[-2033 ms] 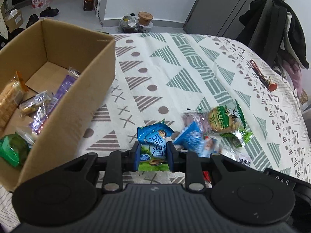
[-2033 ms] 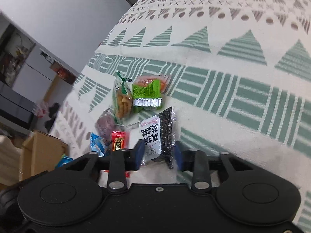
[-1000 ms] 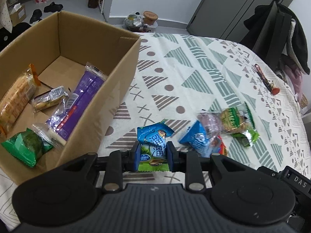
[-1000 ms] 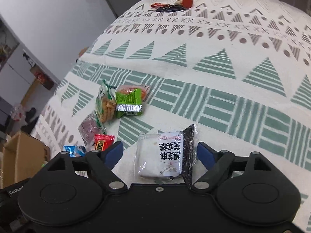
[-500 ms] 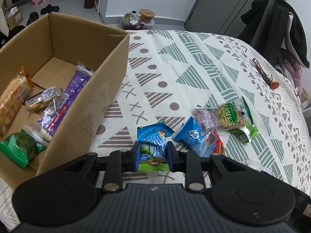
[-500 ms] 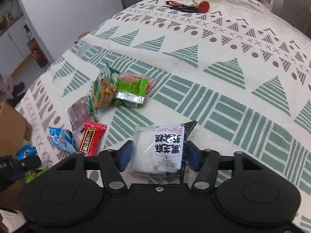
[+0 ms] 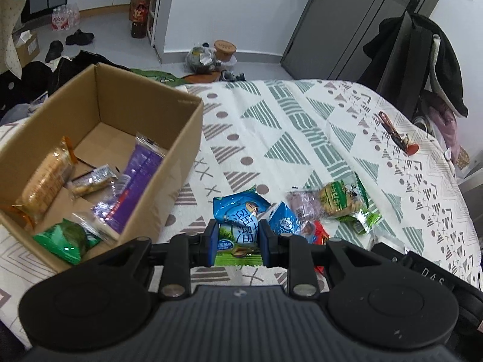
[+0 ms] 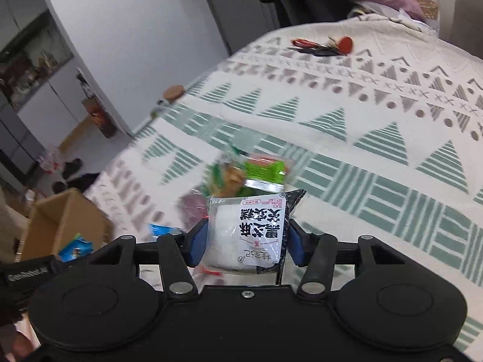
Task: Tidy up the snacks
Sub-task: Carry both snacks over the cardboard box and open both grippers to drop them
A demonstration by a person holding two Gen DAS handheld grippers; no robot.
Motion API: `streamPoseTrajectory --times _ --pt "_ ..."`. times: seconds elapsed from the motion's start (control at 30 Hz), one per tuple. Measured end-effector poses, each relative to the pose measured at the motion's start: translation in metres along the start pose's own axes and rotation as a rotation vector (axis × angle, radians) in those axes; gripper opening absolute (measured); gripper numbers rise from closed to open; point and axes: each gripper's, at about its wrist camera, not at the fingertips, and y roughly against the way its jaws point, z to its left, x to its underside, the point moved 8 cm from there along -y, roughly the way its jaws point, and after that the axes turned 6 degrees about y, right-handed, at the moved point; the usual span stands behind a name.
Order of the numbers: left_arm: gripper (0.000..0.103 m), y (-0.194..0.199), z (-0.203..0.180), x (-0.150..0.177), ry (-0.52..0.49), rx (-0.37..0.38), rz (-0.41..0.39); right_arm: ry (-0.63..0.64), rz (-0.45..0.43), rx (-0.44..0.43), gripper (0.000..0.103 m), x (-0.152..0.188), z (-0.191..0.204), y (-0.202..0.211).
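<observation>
Left tool [image 7: 237, 238] is clamping a blue-green snack packet [image 7: 238, 221], right tool [image 8: 246, 242] is squeezing the white rice cake pack [image 8: 250, 235]. Both are getting carried above the surface [image 7: 289, 138], probably heading for the cardboard box [image 7: 99, 111] at 10 o'clock, already holding snacks.

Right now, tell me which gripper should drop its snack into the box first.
Left. The left gripper grips the blue packet right beside the cardboard box. The right gripper, holding the rice cake pack, sits farther from it.
</observation>
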Motion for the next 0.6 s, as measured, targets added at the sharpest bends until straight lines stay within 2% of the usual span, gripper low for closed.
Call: streamPoseTrajectory --times 0.6 --pt "0.026 0.048 0.038 -0.033 0.05 -0.036 -0.098 0.035 -0.057 -0.157 0.052 -0.008 0.069 0.022"
